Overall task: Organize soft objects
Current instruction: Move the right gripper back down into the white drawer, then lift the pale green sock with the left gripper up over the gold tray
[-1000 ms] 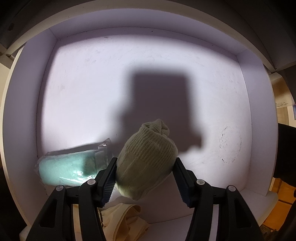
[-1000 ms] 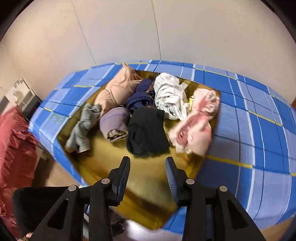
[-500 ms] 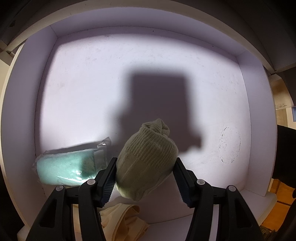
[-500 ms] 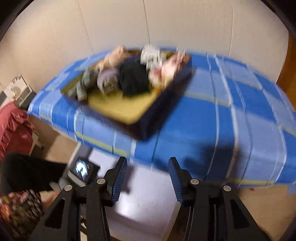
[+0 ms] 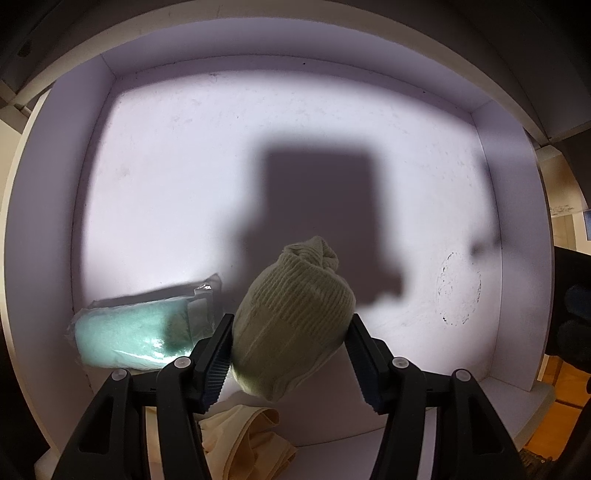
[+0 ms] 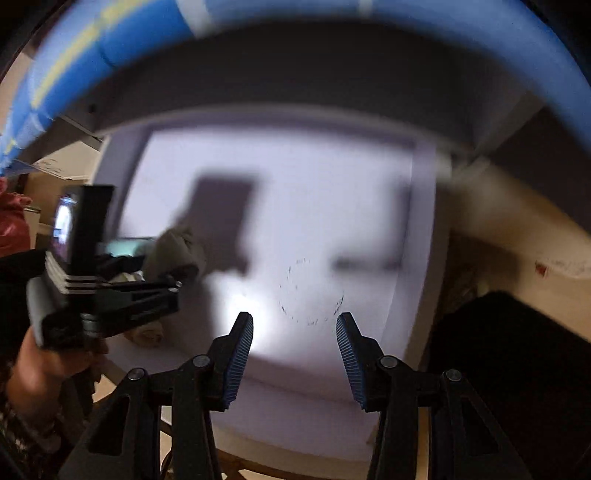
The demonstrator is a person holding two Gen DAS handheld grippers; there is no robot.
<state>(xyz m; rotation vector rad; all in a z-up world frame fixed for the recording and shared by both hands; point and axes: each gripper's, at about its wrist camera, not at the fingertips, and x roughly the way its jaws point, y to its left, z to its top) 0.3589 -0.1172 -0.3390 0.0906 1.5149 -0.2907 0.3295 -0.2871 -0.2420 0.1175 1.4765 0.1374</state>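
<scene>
**Sock bundle held over the white box**

The left gripper (image 5: 290, 350) points down into a white box (image 5: 55, 229); its blue ribbed pads pinch a rolled pale-green sock bundle (image 5: 291, 325) from both sides, the bundle sticking out past the fingertips above the box floor; a teal soft item in clear wrap (image 5: 136, 332) lies by the box's left wall, near its front corner, just beside the left finger; a cream cloth (image 5: 243, 439) sits at the front edge, below the fingers; a faint ring mark (image 5: 458, 291) shows on the floor toward the right wall. The right gripper (image 6: 294, 354) hovers over the same box, its view blurred; its jaws are spread with nothing between them and are widening; a hand (image 6: 40, 373) at its left holds the other tool; a blue checked cloth (image 6: 110, 33) arcs along the top.
</scene>
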